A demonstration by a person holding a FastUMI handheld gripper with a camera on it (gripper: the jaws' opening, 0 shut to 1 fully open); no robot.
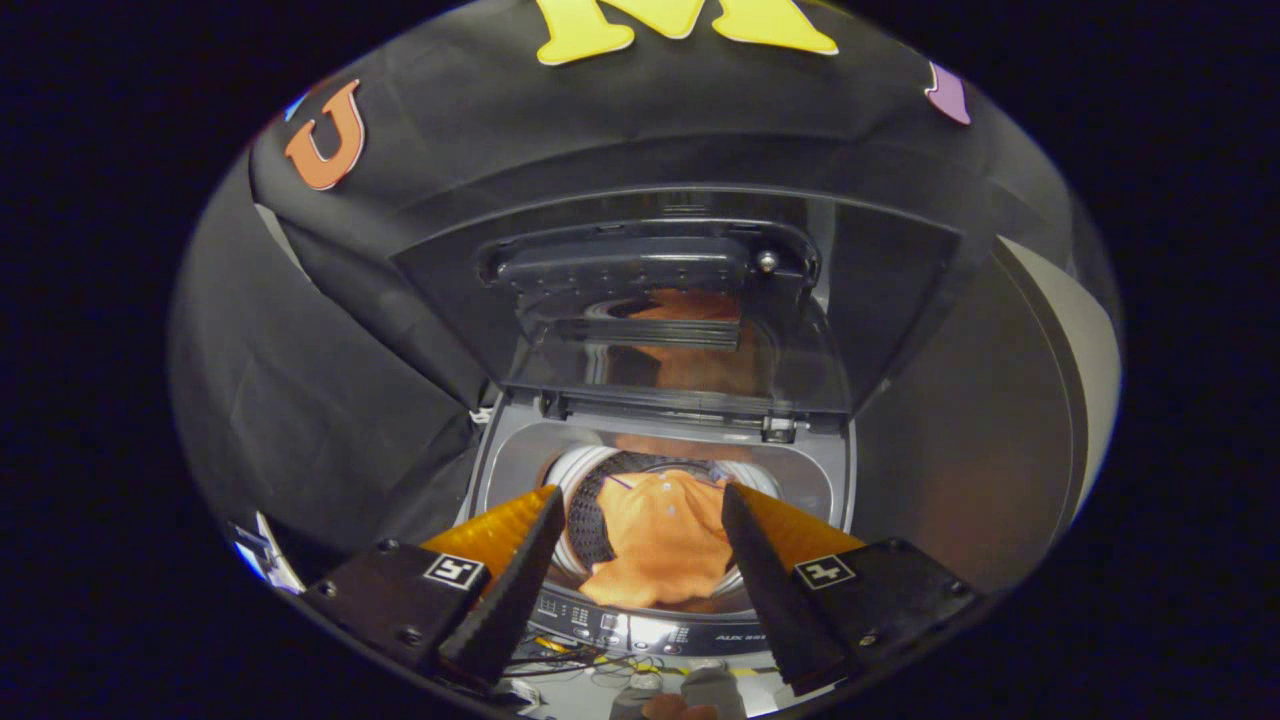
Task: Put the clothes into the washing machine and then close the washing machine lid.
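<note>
Here the gripper point(640, 510) hangs above the front edge of a top-loading washing machine point(660, 470), angled down toward its drum, with its two fingers spread wide and holding nothing. Each finger mount carries a small square black-and-white marker tag. Between and just beyond the fingertips lies the orange garment point(655, 540), a shirt-like piece with small pale buttons, resting in the drum opening and draped forward over the drum's front rim. The lid point(660, 320) stands raised at the machine's back edge, and its glossy panel mirrors the orange cloth. Along the front edge runs the control panel point(640, 632), where pale lettering starts with "AUX", the rest being too small to read. Thin cables point(570, 660) lie loose below the panel, near the fingers' bases.
</note>
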